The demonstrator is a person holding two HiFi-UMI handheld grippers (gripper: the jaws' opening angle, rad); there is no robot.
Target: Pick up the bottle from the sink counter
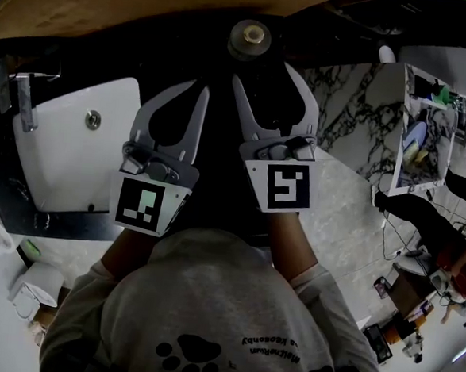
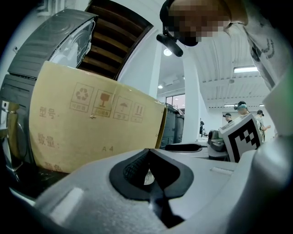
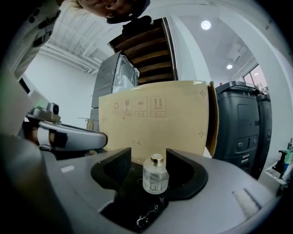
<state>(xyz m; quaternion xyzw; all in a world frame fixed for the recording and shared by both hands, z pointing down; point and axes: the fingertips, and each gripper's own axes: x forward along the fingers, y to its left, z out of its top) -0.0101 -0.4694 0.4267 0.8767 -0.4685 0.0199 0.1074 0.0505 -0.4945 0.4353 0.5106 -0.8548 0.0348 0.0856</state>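
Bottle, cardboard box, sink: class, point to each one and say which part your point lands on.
bottle (image 3: 155, 180): right gripper view, on its clear glass body.
cardboard box (image 3: 176, 130): right gripper view, on its plain front face.
sink (image 1: 67, 162): head view, on the bare white basin floor.

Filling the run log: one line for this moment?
phase: pre-grasp | right hand-held gripper: open, bottle ahead between jaws, untouched | left hand-held gripper: shut, empty | bottle: upright on counter

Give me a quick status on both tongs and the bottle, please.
Left tongs shut, empty. Right tongs open, bottle upright, lined up with their gap, not gripped. Cardboard box behind bottle, nothing in front.
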